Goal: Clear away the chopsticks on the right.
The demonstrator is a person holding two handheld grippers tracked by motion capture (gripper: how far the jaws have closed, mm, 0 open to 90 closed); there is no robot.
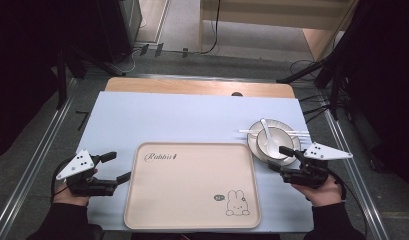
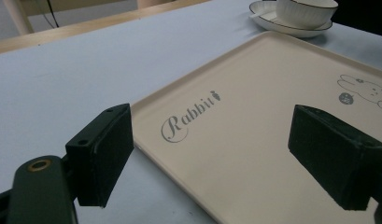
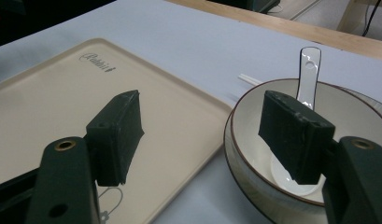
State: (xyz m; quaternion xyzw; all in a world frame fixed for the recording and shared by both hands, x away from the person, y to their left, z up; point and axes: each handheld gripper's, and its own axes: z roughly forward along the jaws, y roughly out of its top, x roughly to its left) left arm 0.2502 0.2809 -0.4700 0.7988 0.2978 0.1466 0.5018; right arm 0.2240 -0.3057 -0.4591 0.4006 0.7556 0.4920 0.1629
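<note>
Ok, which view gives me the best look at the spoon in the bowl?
The right gripper view: the white spoon is close, its handle rising over the bowl rim, its scoop partly behind a jaw. The high view shows the whole spoon, but small. The left gripper view catches the bowl at the frame edge, with no clear spoon.

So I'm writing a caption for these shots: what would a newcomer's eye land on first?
The big beige tray with a rabbit drawing, lying bare at the middle of the pale blue table cover. Right of it, a white bowl with a spoon sits on a plate. Open black tongs flank the tray: left tongs, right tongs at the bowl's rim.
</note>
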